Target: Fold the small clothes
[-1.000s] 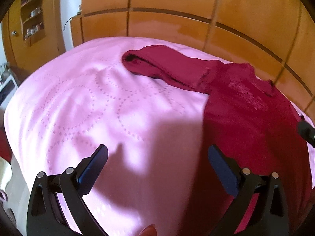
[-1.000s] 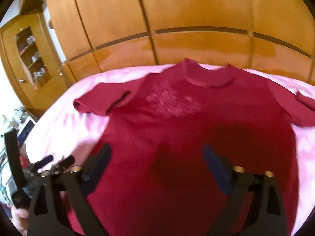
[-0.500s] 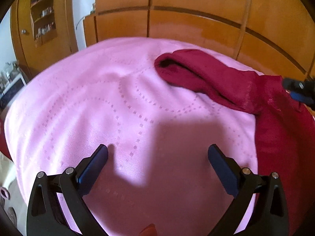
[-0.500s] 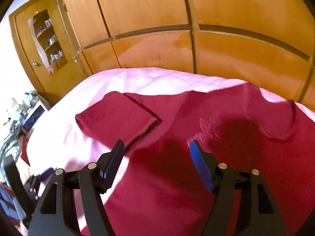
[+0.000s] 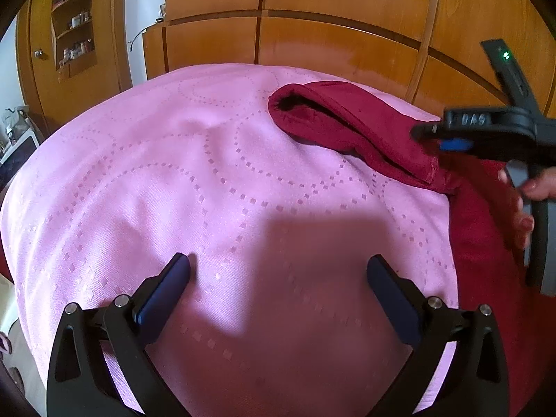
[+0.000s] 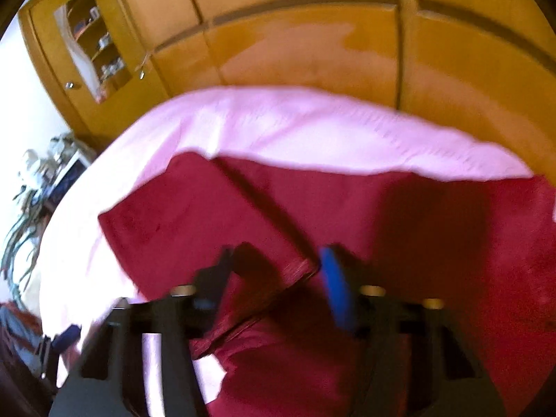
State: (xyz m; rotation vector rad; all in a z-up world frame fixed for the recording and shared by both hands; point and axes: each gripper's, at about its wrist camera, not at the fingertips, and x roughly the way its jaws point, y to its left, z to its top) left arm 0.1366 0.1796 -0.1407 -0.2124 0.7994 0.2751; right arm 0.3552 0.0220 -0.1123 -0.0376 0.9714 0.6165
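The red shirt (image 6: 434, 243) lies flat on a bed with a pink bedspread (image 5: 173, 173), and its near sleeve (image 5: 347, 121) sticks out to the side with its round opening showing. The shirt looks soft, thin and light, so it will bend and droop wherever it is lifted, and it will not break. It is floppy, so one pinch will lift only a small part while the rest drags along the bed. A good place to take hold looks like the edge where the sleeve meets the body, or a corner of the hem, because the cloth is doubled and thicker there. The right claw (image 6: 278, 271) has just been closing, and a bunched fold of the red cloth sits between its blue pads near that sleeve seam. The picture is blurry, so I cannot tell if the pads already squeeze it tight. The left claw (image 5: 278, 274) is wide open with nothing in it, hanging over bare pink cover, well apart from the shirt. The bedspread is smooth and a little shiny, with rings of tiny stitched squares, so the shirt may slide on it easily. Behind the bed stand hard, glossy wooden doors (image 5: 330, 17). A hand (image 5: 528, 201) shows at the edge, holding the right claw.
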